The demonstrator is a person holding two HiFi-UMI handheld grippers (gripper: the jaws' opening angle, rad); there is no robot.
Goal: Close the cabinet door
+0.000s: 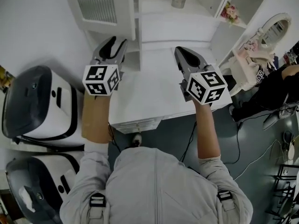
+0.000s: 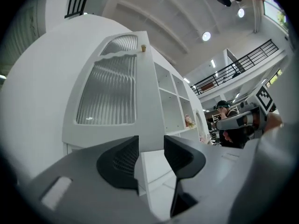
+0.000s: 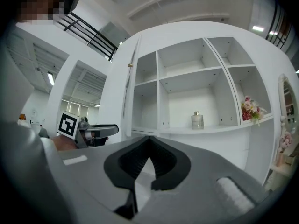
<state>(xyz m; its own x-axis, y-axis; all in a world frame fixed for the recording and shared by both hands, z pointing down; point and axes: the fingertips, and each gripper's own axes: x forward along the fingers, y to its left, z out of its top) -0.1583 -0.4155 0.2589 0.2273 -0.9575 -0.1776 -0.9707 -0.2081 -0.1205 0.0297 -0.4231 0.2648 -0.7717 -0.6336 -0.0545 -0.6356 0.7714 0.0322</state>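
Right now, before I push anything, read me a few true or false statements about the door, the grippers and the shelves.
1. The door stands open. True.
2. The left gripper is clamped on the door. False: its jaws stand apart and grip nothing.
3. The right gripper is shut with nothing in it. True.
4. The bottle stands in the top compartment. False: it stands in the middle compartment one level lower.
5. In the right gripper view, the flowers are to the right of the bottle. True.
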